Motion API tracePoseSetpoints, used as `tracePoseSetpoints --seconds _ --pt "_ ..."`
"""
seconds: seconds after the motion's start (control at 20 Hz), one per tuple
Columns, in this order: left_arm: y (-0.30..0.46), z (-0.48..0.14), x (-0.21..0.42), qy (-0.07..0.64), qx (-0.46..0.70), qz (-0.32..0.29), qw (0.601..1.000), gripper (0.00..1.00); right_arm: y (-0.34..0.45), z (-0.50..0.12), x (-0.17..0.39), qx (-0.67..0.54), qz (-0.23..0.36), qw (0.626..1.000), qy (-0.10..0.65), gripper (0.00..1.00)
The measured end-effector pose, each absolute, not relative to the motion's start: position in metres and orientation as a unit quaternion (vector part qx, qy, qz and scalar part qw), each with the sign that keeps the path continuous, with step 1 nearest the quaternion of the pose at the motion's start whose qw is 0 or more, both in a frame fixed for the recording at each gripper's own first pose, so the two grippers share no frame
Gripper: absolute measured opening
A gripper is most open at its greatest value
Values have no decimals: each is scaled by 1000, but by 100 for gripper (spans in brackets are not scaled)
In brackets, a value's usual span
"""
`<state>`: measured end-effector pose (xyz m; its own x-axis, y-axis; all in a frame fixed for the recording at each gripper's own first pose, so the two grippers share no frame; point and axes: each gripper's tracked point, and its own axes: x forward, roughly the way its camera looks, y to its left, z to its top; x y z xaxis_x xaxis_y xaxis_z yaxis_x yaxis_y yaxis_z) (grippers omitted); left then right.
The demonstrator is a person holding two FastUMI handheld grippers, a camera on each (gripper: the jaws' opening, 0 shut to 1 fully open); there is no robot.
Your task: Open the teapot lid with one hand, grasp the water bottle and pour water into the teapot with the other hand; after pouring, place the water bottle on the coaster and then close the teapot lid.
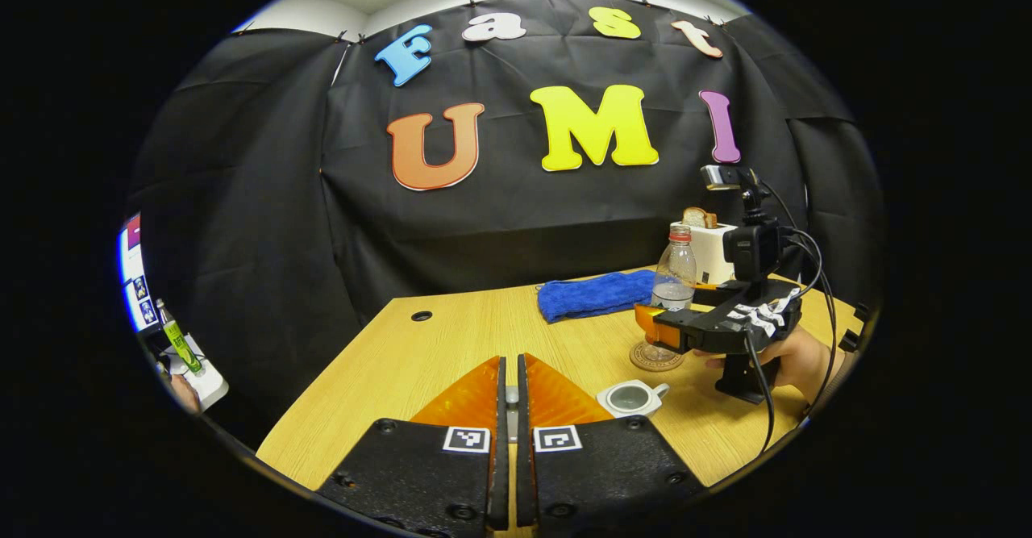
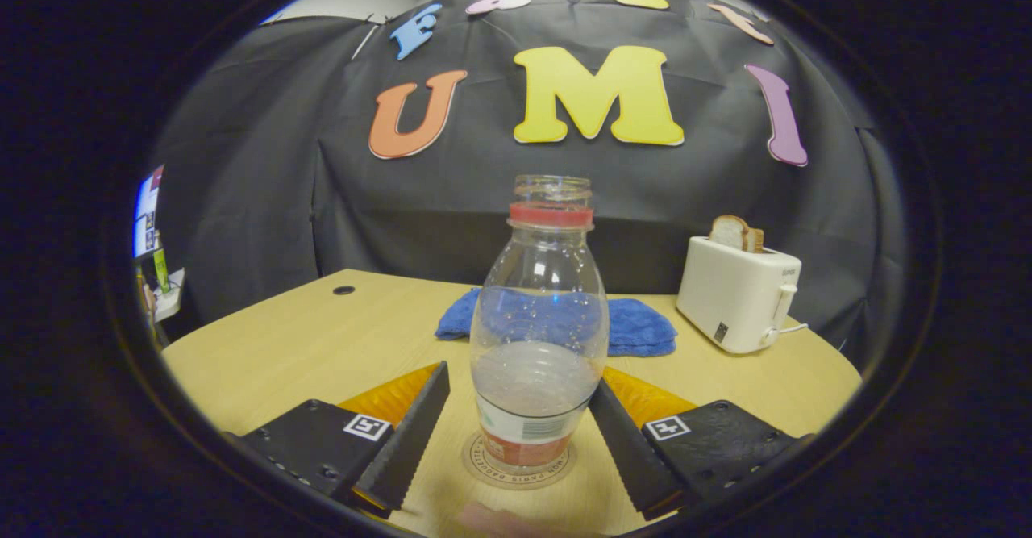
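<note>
A: Spanning both views, the wooden table carries everything you are working with. At its far side lies a blue towel; beside that, to the right in the right gripper view, stands a white toaster with a slice of bread upright in its slot.

B: And the water bottle?

A: Your water bottle stands upright on the coaster, uncapped and partly filled. Your right gripper sits around it with the jaws spread wide; each finger is near the bottle's lower body, but a gap shows on both sides, so nothing is held. In the left gripper view the same bottle rises on its coaster, with that right gripper and your hand reaching in from the right side.

B: What of the left tool?

A: Your left gripper has its fingers drawn almost together, leaving a narrow slit. A small pale object shows in that slit; I cannot tell whether it is the lid or whether it is pinched.

B: And the teapot?

A: The teapot rests on the table just right of your left fingertips, its mouth uncovered, near the coaster.
</note>
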<state>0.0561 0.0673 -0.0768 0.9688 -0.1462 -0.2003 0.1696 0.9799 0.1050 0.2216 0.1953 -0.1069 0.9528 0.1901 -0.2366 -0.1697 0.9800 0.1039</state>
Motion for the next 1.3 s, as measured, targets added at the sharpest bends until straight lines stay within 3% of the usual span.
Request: tracePoseSetpoints --seconds 0.4,0.65,0.75,1.3 --pt "36 -75 55 93 34 -133 986 6 164 -67 181 58 91 992 67 98" --pt "-3 -70 54 78 -24 -195 977 2 135 -71 139 56 89 993 54 98" --pt "-15 -72 57 73 -33 -204 976 6 118 -78 128 54 77 994 59 98" --pt "-44 -135 97 113 -89 -173 974 5 69 -100 98 60 56 995 51 98"
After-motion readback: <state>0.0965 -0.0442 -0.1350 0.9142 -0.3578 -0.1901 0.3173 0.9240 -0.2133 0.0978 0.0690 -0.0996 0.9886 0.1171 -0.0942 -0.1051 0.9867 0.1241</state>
